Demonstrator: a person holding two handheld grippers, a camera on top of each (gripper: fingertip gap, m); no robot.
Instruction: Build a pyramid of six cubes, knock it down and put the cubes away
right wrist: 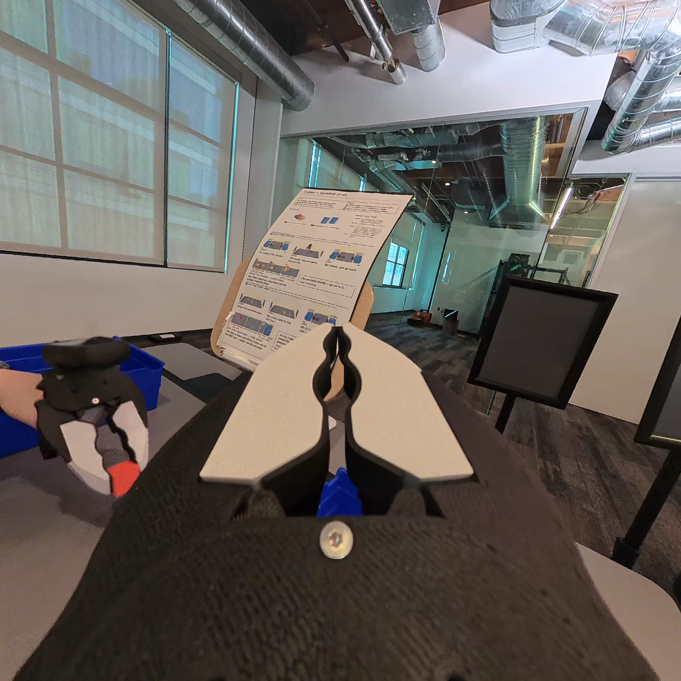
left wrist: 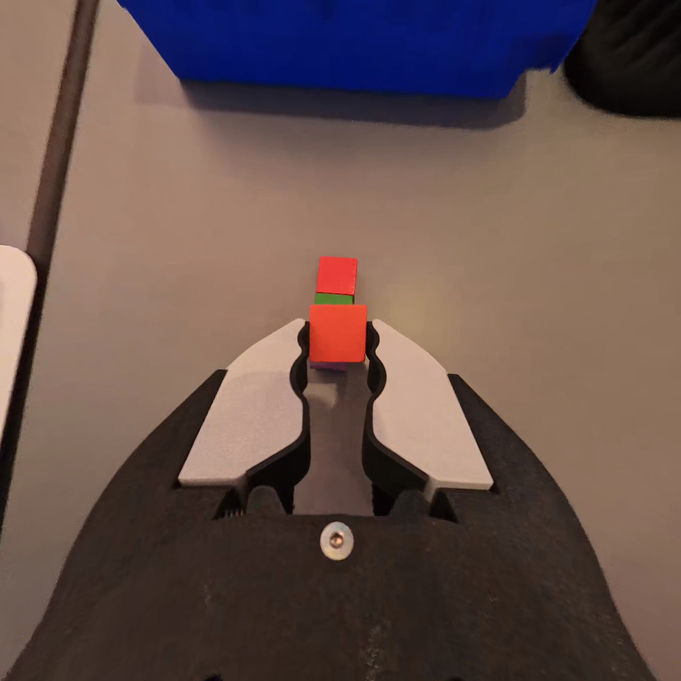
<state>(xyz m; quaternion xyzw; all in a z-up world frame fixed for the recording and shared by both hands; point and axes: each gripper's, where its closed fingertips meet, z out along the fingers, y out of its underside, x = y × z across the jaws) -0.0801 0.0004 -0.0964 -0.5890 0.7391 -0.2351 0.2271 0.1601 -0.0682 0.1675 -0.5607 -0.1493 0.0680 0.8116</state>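
The left gripper pinches an orange cube above a purple cube, just short of the green cube and red cube before the blue bin. The right gripper, raised toward an instruction sheet, has its fingers pressed together on nothing.

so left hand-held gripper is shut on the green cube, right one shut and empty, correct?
Not quite: the left hand-held gripper is shut on the orange cube, not the green one. In the left wrist view the green cube sits on the table beyond it, in front of the red cube. The right hand-held gripper is indeed shut and empty.
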